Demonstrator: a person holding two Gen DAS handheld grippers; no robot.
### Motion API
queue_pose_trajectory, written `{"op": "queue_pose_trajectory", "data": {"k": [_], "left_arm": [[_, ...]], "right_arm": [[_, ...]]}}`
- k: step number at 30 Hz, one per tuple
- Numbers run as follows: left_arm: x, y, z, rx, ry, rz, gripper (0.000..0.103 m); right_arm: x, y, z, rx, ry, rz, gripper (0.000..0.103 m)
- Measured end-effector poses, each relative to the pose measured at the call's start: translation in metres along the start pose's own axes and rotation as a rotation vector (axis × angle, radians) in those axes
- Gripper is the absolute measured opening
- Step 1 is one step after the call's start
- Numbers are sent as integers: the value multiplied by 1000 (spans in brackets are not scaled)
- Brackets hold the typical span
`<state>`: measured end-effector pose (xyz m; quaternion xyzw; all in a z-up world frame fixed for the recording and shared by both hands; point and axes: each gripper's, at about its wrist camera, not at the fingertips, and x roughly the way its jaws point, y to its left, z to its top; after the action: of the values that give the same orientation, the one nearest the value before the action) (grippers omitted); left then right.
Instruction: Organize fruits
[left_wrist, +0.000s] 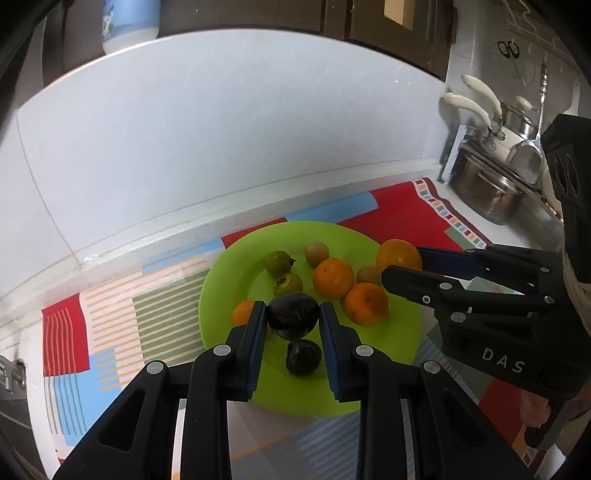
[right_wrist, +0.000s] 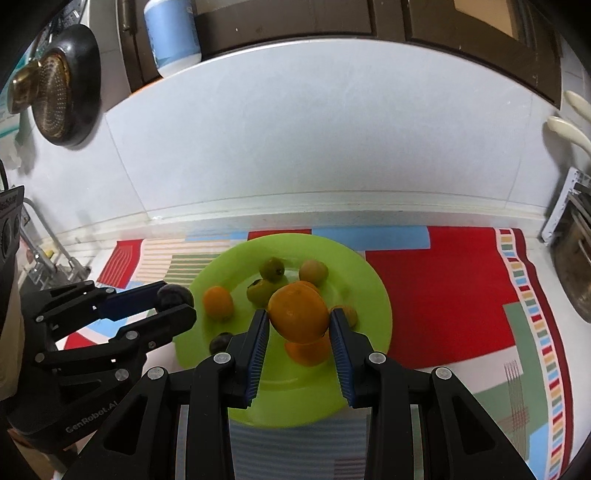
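My left gripper (left_wrist: 293, 321) is clamped on a dark purple fruit (left_wrist: 293, 315), pads pressing its two sides, and my right gripper (right_wrist: 298, 326) is clamped the same way on an orange (right_wrist: 298, 313). I hold both at the fingertips, low over the green plate (left_wrist: 229, 280) in the middle of each frame, so that I can set them among their own kind: a second dark fruit (left_wrist: 303, 357) lies just below my left catch, and other oranges (left_wrist: 333, 277) sit right of centre beside the small green fruits (left_wrist: 279, 262). The plate rests on a patterned cloth (right_wrist: 443, 295), whose bare red stretch on the right of my right view is open room. The wall kerb (left_wrist: 184, 229) runs near the plate's far rim, and pots (left_wrist: 487, 192) crowd the upper right of my left view.
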<state>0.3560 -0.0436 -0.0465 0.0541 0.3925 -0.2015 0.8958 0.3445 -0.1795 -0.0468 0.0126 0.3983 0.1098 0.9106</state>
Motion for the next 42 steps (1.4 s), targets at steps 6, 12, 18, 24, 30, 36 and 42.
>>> {"op": "queue_pose_trajectory", "data": {"k": [6, 12, 18, 24, 30, 36, 42], "left_arm": [[12, 4, 6, 2, 7, 0, 30], [4, 9, 6, -4, -11, 19, 39], [-16, 8, 3, -10, -43, 43, 44], [-48, 1, -1, -17, -90, 63, 45], [-86, -9, -15, -44, -135, 98, 51], [-120, -20, -33, -59, -169, 141, 59], [-157, -34, -55, -69, -206, 185, 67]], "right_arm": [[13, -2, 4, 2, 17, 13, 35], [10, -4, 6, 9, 6, 17, 52], [-11, -2, 4, 16, -25, 2, 52], [-40, 1, -1, 14, -68, -27, 52], [-79, 8, -11, 12, -130, -54, 52], [-118, 16, -29, 16, -168, -52, 52], [-149, 25, -53, 23, -187, -69, 57]]}}
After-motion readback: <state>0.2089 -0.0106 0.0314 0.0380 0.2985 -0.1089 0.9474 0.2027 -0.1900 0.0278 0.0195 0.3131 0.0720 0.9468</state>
